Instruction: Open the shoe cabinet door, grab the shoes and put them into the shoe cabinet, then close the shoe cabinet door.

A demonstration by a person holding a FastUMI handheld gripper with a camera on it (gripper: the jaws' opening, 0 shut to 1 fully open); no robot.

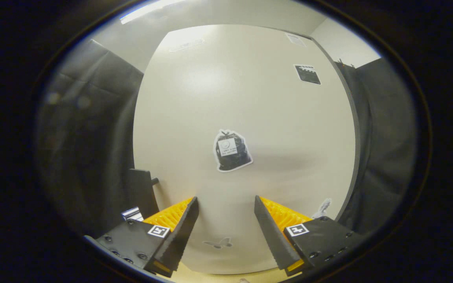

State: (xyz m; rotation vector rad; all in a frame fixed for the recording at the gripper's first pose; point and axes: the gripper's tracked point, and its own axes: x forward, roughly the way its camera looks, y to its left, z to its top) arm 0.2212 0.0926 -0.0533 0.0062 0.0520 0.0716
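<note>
Fingers (226,202) apart, empty, facing cabinet door (246,98) w/ bag sticker (232,151)

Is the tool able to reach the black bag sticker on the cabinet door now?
Probably yes: the tool is open, and the sticker lies just beyond its fingers on the door, with nothing between.

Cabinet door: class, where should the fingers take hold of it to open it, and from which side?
Probably its right edge, approached from the right: the door face is flat and smooth, while that dark edge looks exposed beside the cloth. The gripper fingers stand open before the face, holding nothing.
</note>
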